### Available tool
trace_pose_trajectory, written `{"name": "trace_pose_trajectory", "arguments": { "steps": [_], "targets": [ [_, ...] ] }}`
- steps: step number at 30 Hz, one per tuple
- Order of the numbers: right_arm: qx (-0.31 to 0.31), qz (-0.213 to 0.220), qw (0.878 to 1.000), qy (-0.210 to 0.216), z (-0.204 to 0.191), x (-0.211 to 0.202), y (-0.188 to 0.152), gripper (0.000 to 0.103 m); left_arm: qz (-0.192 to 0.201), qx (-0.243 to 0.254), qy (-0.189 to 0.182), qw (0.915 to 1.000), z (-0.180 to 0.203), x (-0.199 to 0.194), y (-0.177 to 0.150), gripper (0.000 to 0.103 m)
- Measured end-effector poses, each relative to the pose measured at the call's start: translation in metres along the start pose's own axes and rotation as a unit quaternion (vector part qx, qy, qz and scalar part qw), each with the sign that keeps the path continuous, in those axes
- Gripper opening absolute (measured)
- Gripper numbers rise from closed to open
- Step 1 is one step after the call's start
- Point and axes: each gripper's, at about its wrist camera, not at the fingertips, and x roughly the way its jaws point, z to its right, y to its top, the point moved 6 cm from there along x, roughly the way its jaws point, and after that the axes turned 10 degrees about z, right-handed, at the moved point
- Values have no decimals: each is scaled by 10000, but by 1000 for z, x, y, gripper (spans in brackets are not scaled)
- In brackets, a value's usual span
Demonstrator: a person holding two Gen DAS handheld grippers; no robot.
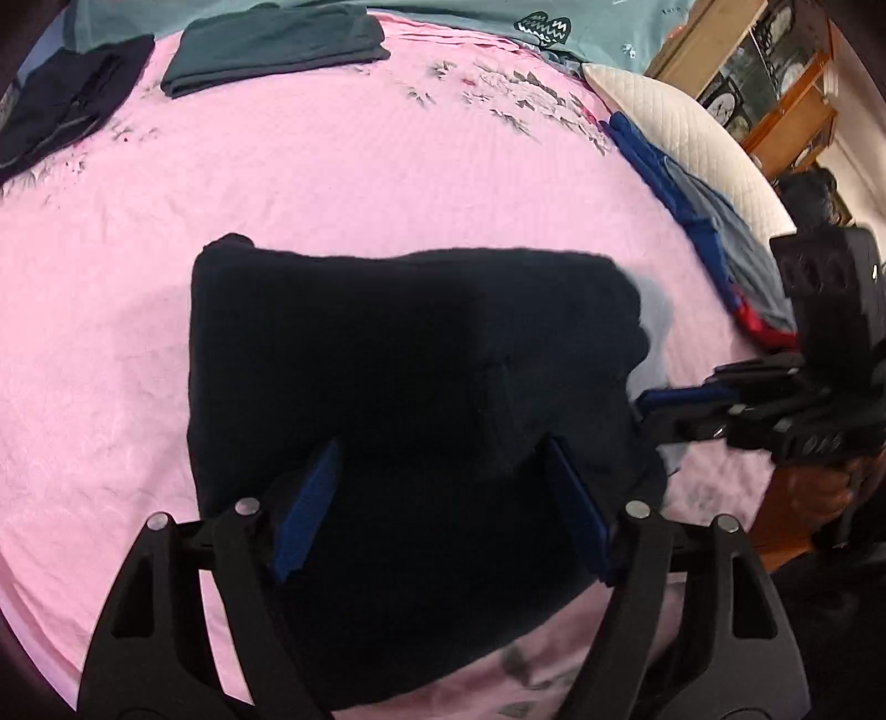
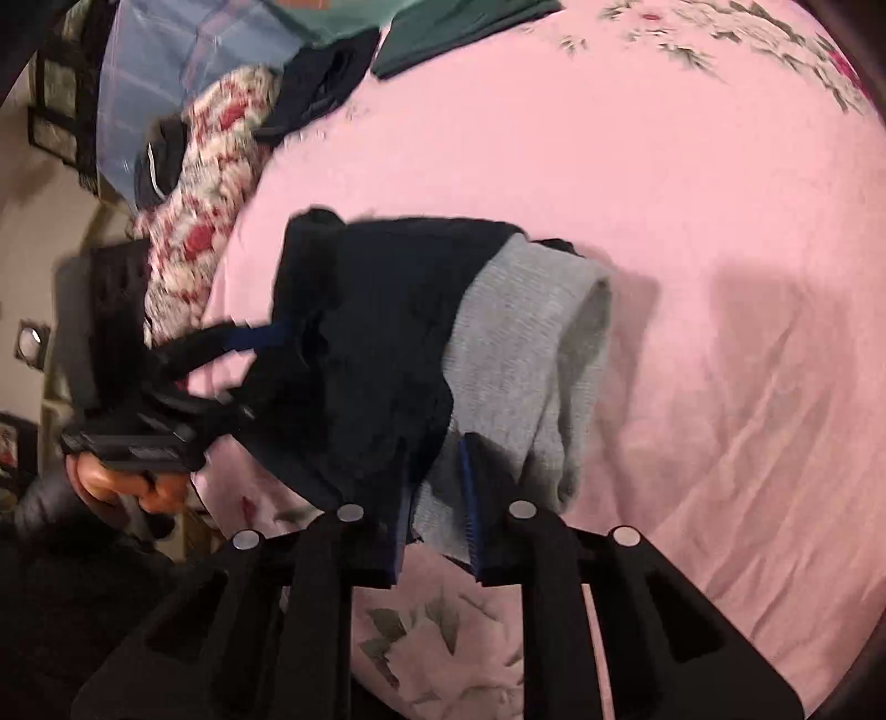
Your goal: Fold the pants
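Observation:
Dark navy pants (image 1: 410, 354) lie folded in a thick bundle on the pink bedsheet (image 1: 332, 183). In the right wrist view the pants (image 2: 376, 332) show a grey waistband or lining (image 2: 526, 332) at their right end. My left gripper (image 1: 443, 459) is open, its blue-padded fingers spread over the near edge of the bundle. My right gripper (image 2: 434, 476) has its jaws narrowly apart around the grey and navy cloth at the bundle's end; it also shows in the left wrist view (image 1: 653, 410) at the pants' right side.
A folded teal garment (image 1: 277, 47) and a dark garment (image 1: 61, 111) lie at the far edge of the bed. A pile of blue, grey and red clothes (image 1: 703, 221) and a white pillow (image 1: 681, 127) lie at the right. A floral blanket (image 2: 210, 183) is beside the bed.

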Motion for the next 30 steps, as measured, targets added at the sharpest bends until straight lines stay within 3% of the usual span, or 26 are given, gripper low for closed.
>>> {"name": "trace_pose_trajectory", "arguments": {
  "steps": [4, 8, 11, 14, 17, 21, 25, 30],
  "targets": [
    [194, -8, 9998, -51, -1, -18, 9, 23, 20, -35, 69, 10000, 6, -14, 10, 77],
    [-179, 766, 9969, -54, -24, -63, 37, 27, 709, -137, -76, 9974, 3, -56, 44, 86],
    [-351, 1114, 9926, -324, -28, -61, 60, 27, 855, -114, 75, 9962, -11, -52, 62, 86],
    [-382, 939, 9922, -719, -19, -34, 70, 27, 637, -221, 284, 9973, -29, -20, 67, 86],
    [-490, 494, 9899, -1238, -9, 3, 68, 27, 382, -173, 388, 9984, -36, 6, 63, 86],
    [-382, 412, 9887, -1389, -4, 14, 67, 27, 269, 46, 527, 9982, -36, 20, 55, 87],
    [-451, 393, 9860, -1557, -6, 14, 66, 27, 233, 140, 554, 9981, -35, 18, 54, 87],
    [-416, 468, 9841, -1660, -26, -5, 70, 27, 460, 101, 327, 9984, -32, -27, 56, 87]
  ]
}}
